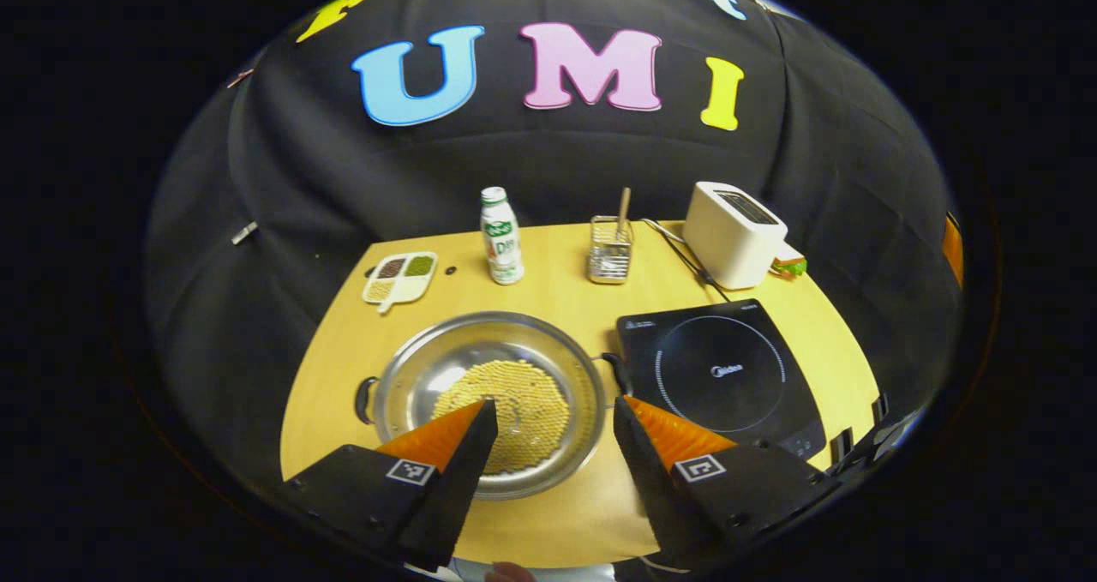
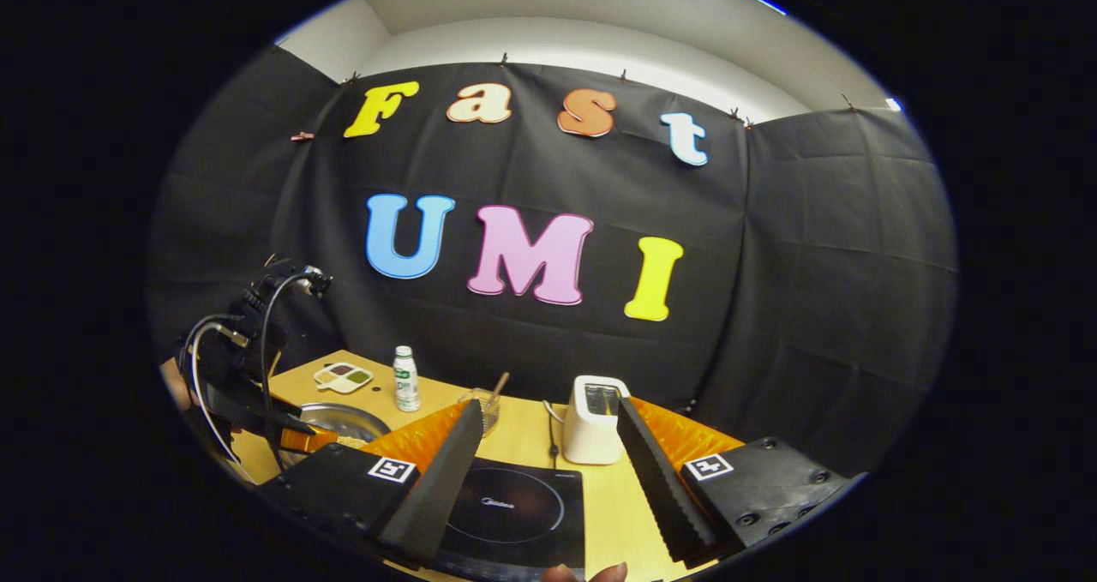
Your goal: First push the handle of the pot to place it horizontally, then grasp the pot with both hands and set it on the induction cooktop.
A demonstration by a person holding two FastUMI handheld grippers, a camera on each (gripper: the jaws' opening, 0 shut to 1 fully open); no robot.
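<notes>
1. Pot [image 1: 490, 402]: wide shallow steel pan, sits on the yellow table [image 1: 557, 513], left of the induction cooktop [image 1: 718, 375]. Not on the cooktop.
2. Pot holds a round patch of small yellow grains [image 1: 514, 402] in the bottom.
3. Pot handles: two dark loops, left handle [image 1: 366, 399] and right handle [image 1: 614, 369], lying roughly side to side in the left gripper view; right one just beside the cooktop's left edge.
4. Left gripper [image 1: 553, 411]: fingers apart, gripping nothing, hovering over the near half of the pot; one tip over the grains, other tip near the right rim. Contact with the pot: cannot tell.
5. In the right gripper view the left gripper [image 2: 296, 438] shows at far left over the pot [image 2: 343, 421], cables looping off it.
6. Right gripper [image 2: 548, 406]: fingers wide apart, empty, above the cooktop [image 2: 510, 513], aimed at the toaster [image 2: 593, 419].
7. Cooktop: black, flat, round ring mark, bare top.
8. Behind the pot: white bottle with green label [image 1: 501, 237], upright; divided dish [image 1: 400, 276] with coloured fillings at back left.
9. Wire basket [image 1: 610, 249] with a wooden stick standing in it, between bottle and toaster [image 1: 735, 232].
10. Toaster: white, back right, cord running along the table toward the cooktop.
</notes>
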